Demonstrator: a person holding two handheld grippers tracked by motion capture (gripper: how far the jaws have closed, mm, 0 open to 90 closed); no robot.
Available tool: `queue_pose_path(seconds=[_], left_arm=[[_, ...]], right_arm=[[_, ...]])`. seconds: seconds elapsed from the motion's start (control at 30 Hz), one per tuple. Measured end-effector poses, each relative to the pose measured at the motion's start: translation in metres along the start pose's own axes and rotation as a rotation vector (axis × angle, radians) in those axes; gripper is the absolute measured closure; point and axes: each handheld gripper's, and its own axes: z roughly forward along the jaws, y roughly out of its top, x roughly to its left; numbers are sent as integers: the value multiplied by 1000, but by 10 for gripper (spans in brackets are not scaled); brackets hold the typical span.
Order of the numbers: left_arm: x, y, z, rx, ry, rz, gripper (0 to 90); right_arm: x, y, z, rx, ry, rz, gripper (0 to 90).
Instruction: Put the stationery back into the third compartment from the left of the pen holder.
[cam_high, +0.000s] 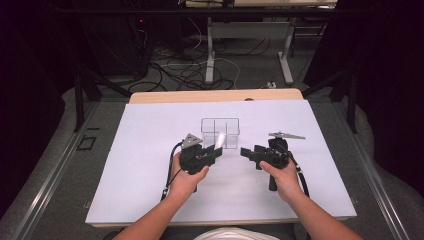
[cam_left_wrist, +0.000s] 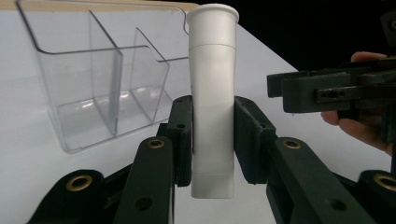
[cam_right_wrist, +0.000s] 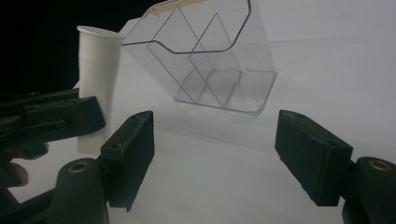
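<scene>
The left claw is clamped on a white plastic squeeze tube with a flared round cap, both pads pressing its flat body, cap end up. That makes the pick-up look done: the tube is off the white table, just in front of the clear plastic organiser box with inner dividers, which stands empty. The right claw hangs near the box's front right side, jaws apart with nothing between them, pointed toward the tube. Still to do, as I read it, is bringing the tube over the box and lowering it into one compartment, perhaps with a hand-over first.
</scene>
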Motion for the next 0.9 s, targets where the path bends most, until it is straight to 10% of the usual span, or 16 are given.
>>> queue_pose_path(seconds=[0.4,0.9], left_arm=[[-20,-9,34,35,-48,-3,704],[-44,-9,56,50,-114,4,703]], right_arm=[[-3,4,3,15,102,169,335],[-12,3,3,-2,128,207,501]])
